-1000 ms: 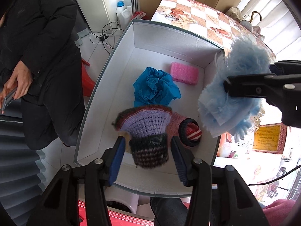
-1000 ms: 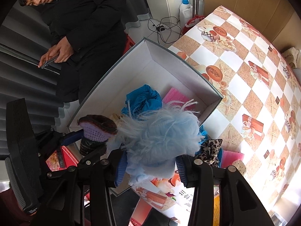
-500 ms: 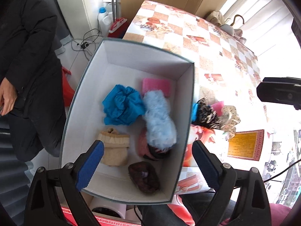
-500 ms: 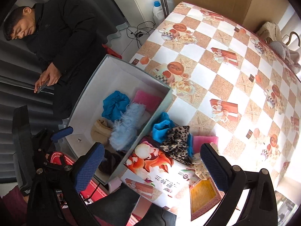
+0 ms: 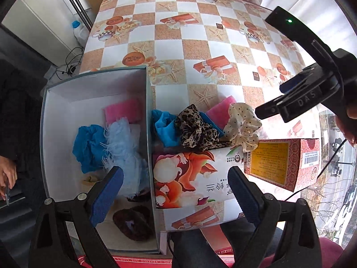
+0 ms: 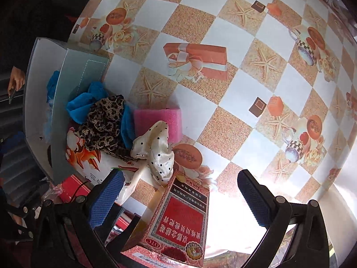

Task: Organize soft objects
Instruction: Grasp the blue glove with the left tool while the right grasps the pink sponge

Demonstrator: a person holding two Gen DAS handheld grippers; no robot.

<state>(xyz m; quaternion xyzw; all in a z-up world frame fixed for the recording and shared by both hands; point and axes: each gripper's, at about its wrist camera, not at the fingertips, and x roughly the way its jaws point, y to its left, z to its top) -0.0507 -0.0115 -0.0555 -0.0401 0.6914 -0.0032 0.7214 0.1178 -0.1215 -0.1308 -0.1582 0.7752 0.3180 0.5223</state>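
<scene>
tablecloth point(image 6: 223, 29): glossy printed plastic | storage box point(image 5: 93, 89): matt white card inside | fluffy blue piece point(image 5: 125, 147): feathery | polka-dot scrunchie point(image 6: 156, 149): satiny cloth | pink sponge point(image 6: 156, 118): porous foam | left gripper point(image 5: 174, 192) pads point(image 5: 107, 194): textured blue rubber | red carton point(image 6: 183, 218): glossy printed card

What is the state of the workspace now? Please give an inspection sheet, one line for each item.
Surface: table with checkered starfish-print cloth.
Job's things: white box holds a pink sponge, blue cloth, fluffy light-blue piece and dark knit item; outside lie a leopard scrunchie, polka-dot scrunchie, blue scrunchie and second pink sponge.
Clutter: red carton, printed box.
Grippers: left gripper open, empty; right gripper open, empty.
Cables: wires on floor.
Surroundings: seated person's hand.
</scene>
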